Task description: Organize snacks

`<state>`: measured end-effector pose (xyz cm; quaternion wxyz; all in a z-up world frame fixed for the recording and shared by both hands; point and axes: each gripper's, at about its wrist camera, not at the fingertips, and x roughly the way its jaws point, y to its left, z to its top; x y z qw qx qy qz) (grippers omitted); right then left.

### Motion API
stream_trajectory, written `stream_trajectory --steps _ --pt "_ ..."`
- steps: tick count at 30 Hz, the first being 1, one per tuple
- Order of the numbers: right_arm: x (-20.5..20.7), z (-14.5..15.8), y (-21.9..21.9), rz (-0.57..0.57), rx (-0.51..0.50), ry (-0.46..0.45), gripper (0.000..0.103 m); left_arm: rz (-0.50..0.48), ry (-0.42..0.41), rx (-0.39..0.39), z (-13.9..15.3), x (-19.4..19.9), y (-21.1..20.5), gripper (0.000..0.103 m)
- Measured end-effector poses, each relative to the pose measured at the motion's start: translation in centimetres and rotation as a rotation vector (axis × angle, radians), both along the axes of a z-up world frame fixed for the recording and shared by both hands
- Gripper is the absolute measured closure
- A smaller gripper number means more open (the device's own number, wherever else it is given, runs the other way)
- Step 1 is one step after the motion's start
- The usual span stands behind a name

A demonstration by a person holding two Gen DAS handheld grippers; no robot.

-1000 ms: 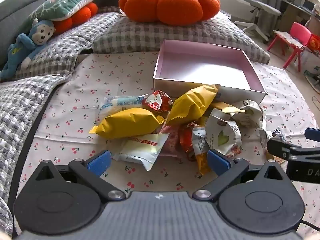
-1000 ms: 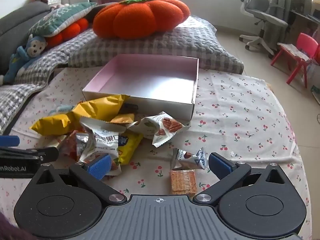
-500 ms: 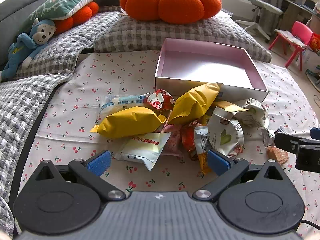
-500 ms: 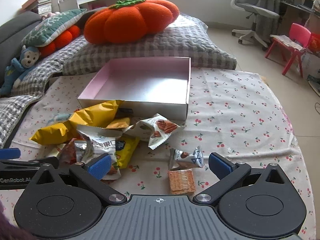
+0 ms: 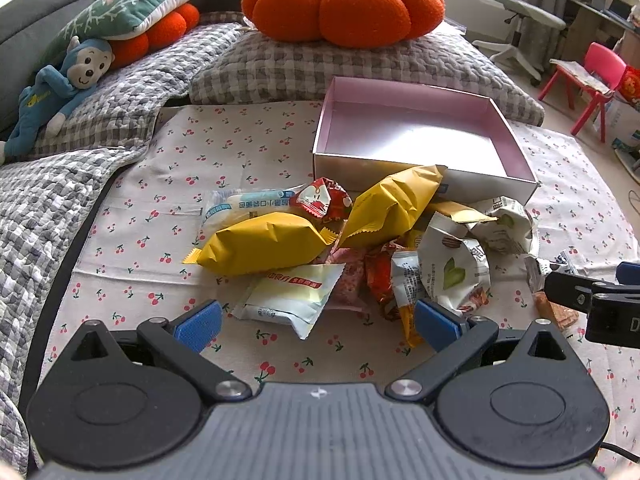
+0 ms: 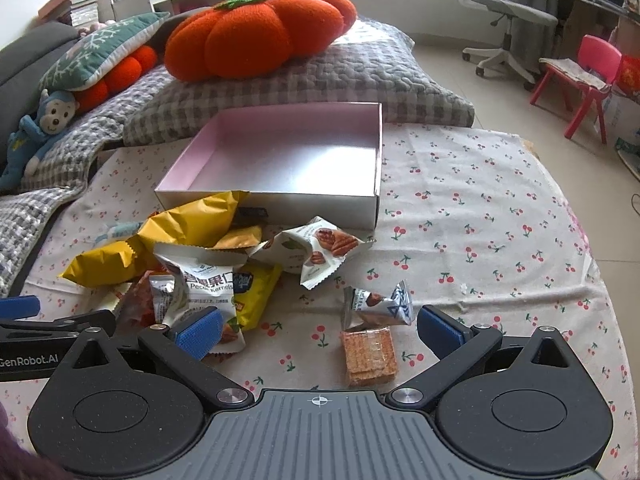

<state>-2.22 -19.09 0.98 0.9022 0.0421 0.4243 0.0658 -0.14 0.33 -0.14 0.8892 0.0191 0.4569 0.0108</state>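
A pile of snack packets lies on the cherry-print cloth in front of an empty pink box. Two yellow packets top the pile, with a white packet nearest my left gripper, which is open and holds nothing. My right gripper is open too, its fingers either side of an orange wafer packet and a small silver packet. A pecan packet lies beyond. The right gripper's tip shows at the left view's right edge.
Grey checked cushions and an orange pumpkin pillow lie behind the box. A blue monkey toy sits at the left. An office chair and a pink child's chair stand on the floor at the right.
Both grippers have drawn back a little from the pile and stayed open. The box and the snacks have not moved.
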Motion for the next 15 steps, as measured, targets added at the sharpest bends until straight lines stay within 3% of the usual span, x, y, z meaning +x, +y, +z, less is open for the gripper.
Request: stream_trajectory --steps 15 --pt "0.10 -0.23 0.08 -0.004 0.014 0.028 0.000 0.002 -0.002 -0.004 0.22 0.00 0.12 0.000"
